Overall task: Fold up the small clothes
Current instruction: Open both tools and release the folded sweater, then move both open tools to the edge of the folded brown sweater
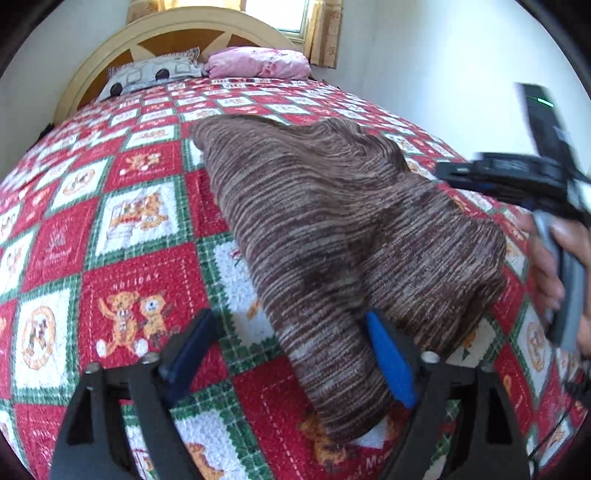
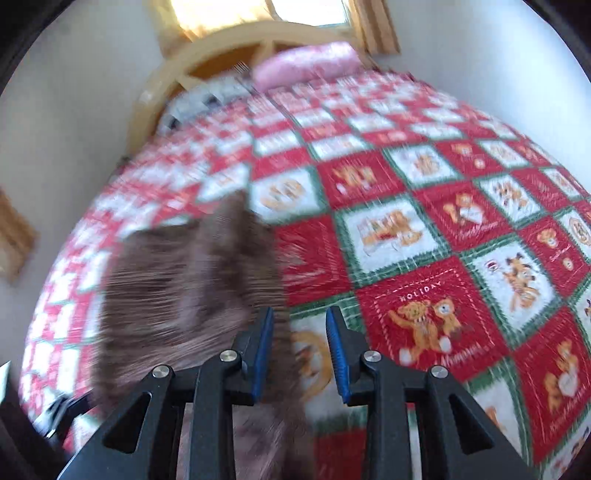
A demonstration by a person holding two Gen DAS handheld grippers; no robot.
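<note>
A brown striped knit garment (image 1: 332,221) lies folded lengthwise on the red, white and green holiday quilt (image 1: 129,258). My left gripper (image 1: 291,354) stands wide open over the garment's near end. Its right blue finger (image 1: 388,358) touches the cloth, while the left one is clear of it. In the left wrist view the right gripper (image 1: 454,173) is a blurred shape beside the garment's right edge, gripped by a hand (image 1: 554,266). The right wrist view is blurred: my right gripper (image 2: 300,350) is open with a narrow gap, and the garment (image 2: 184,280) lies left of and below its fingers.
The quilt (image 2: 424,325) covers the whole bed. A pink pillow (image 1: 258,62) and a grey patterned pillow (image 1: 147,74) lie against the wooden headboard (image 1: 177,33) at the far end. White walls close in on both sides of the bed.
</note>
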